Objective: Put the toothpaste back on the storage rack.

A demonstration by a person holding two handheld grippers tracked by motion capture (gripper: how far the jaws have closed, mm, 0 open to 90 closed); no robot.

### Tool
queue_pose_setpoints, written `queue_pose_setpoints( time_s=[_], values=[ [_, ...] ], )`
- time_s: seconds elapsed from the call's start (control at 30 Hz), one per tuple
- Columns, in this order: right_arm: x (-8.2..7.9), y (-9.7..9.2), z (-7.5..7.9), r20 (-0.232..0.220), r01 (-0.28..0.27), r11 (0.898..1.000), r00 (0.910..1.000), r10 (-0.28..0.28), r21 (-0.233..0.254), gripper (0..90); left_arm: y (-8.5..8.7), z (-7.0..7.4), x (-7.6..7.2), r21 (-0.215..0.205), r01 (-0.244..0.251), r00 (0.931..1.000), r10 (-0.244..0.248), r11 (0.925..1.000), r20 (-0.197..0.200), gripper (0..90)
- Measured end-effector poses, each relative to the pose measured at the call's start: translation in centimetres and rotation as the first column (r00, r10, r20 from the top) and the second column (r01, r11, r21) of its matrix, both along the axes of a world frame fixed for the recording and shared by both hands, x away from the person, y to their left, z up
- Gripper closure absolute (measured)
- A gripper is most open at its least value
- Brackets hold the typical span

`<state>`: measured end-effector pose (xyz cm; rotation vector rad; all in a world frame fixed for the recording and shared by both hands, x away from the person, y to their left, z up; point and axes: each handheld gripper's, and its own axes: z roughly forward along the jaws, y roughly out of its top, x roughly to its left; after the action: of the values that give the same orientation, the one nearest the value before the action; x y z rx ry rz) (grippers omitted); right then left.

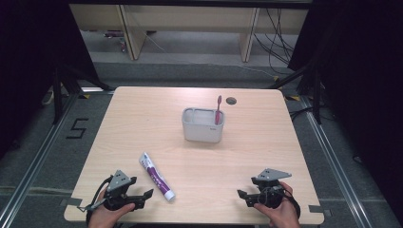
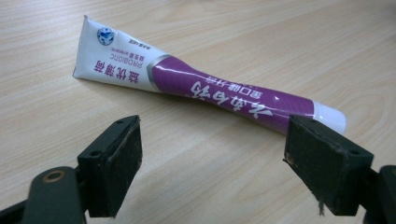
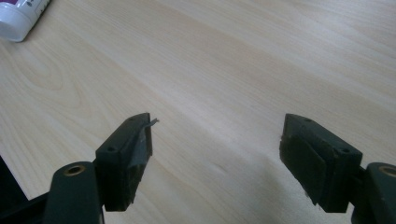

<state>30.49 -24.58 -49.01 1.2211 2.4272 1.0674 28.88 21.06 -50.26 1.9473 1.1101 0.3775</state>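
Toothpaste tube (image 2: 201, 88) lies flat on the table (image 1: 266, 142), ungrasped, just ahead of the left gripper (image 2: 212, 154), jaws wide. Right gripper (image 3: 217, 158) wide, empty. Toothbrush (image 1: 218, 110) apparently already stands in the grey holder (image 1: 202, 126); tube probably goes next.

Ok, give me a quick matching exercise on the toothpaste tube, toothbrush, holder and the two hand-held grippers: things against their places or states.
Things:
1. toothpaste tube
2. toothbrush
3. grey holder
4. left hand-held gripper
5. right hand-held gripper

Places or states:
A. standing in the holder
B. open, next to the tube
C. lying flat on the table
D. mid-table, beyond the tube
E. open over bare wood

Pairs: 1-C, 2-A, 3-D, 4-B, 5-E
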Motion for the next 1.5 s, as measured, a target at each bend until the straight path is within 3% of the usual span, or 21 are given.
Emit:
queue_pose_setpoints(
  time_s=[0.03,0.23,0.43,0.47,0.5,0.53,0.63,0.67,0.7,0.73,0.77,0.87,0.93,1.13,1.27,1.4,1.5],
  values=[
    [-0.1,0.1,0.1,-0.017,0.001,1.0,0.9999,-0.001,0.008,26.4,-0.1,0.0,0.0,0.001,0.002,1.0,-0.002,1.0,0.0,19.0],
    [0.1,-0.1,0.0,-0.002,-0.003,1.0,1.0,0.003,0.0,26.5,-1.1,0.7,0.0,-0.034,0.0,0.9992,0.001,0.9994,0.041,23.6],
    [0.1,-0.1,-0.1,0.0,-0.008,1.0,1.0,0.008,0.005,26.8,-2.9,1.3,0.1,-0.036,0.061,0.9963,-0.059,0.9975,0.062,30.5],
    [-0.1,0.1,0.0,-0.023,0.009,1.0,0.9997,-0.008,0.021,26.8,-3.1,1.3,0.1,-0.026,0.067,0.9959,-0.065,0.9974,0.063,31.2],
    [0.0,0.0,0.0,-0.01,-0.001,1.0,1.0,0.001,0.011,26.8,-3.4,1.3,0.1,-0.04,0.07,0.9956,-0.068,0.9967,0.065,32.3],
    [0.0,0.0,-0.1,0.0,-0.007,1.0,1.0,0.007,0.007,26.9,-3.5,1.4,0.1,-0.024,0.092,0.9936,-0.09,0.9954,0.068,35.1],
    [0.0,-0.1,0.0,-0.009,-0.004,1.0,0.9999,0.005,0.016,27.2,-4.2,1.4,0.3,-0.031,0.126,0.9897,-0.123,0.9916,0.073,47.1],
    [0.0,-0.1,0.0,-0.009,-0.003,1.0,1.0,0.003,0.021,27.3,-4.6,1.4,0.3,-0.014,0.146,0.9863,-0.144,0.9892,0.079,47.1],
    [0.0,-0.2,0.1,-0.003,0.007,1.0,1.0,-0.006,0.016,27.3,-4.8,1.5,0.4,0.006,0.162,0.9829,-0.162,0.9867,0.087,51.3],
    [0.0,-0.3,0.2,0.007,-0.003,1.0,1.0,0.003,0.012,27.5,-5.3,1.4,0.4,0.016,0.179,0.9791,-0.18,0.9837,0.095,61.4],
    [0.0,-0.3,0.2,0.007,-0.003,1.0,1.0,0.003,0.012,27.5,-5.4,1.3,0.5,0.023,0.185,0.977,-0.186,0.9825,0.104,61.4],
    [-0.2,-0.3,0.0,0.006,0.011,1.0,0.9999,-0.011,0.018,27.5,-6.5,1.1,0.8,0.047,0.218,0.9688,-0.222,0.9747,0.11,72.9],
    [-0.2,-0.3,0.1,-0.01,0.018,1.0,0.9998,-0.018,0.02,27.5,-7.2,1.1,0.9,0.052,0.255,0.96,-0.26,0.9655,0.105,80.2],
    [-0.1,-0.4,0.0,0.001,-0.005,1.0,1.0,0.005,0.006,27.6,-8.7,1.0,1.0,0.112,0.3,0.9464,-0.31,0.9473,0.089,89.0],
    [-0.2,-0.3,0.0,0.003,-0.001,1.0,1.0,0.001,0.001,27.8,-8.9,0.9,1.3,0.127,0.31,0.9438,-0.321,0.9424,0.08,89.4],
    [-0.2,-0.3,-0.1,0.004,-0.002,1.0,1.0,0.002,0.004,27.8,-8.8,0.6,1.4,0.126,0.303,0.9487,-0.311,0.9447,0.055,89.4],
    [-0.2,-0.3,-0.1,0.004,-0.002,1.0,1.0,0.002,0.003,27.8,-8.7,0.4,1.5,0.113,0.307,0.9486,-0.313,0.9449,0.043,89.2]
  ],
)
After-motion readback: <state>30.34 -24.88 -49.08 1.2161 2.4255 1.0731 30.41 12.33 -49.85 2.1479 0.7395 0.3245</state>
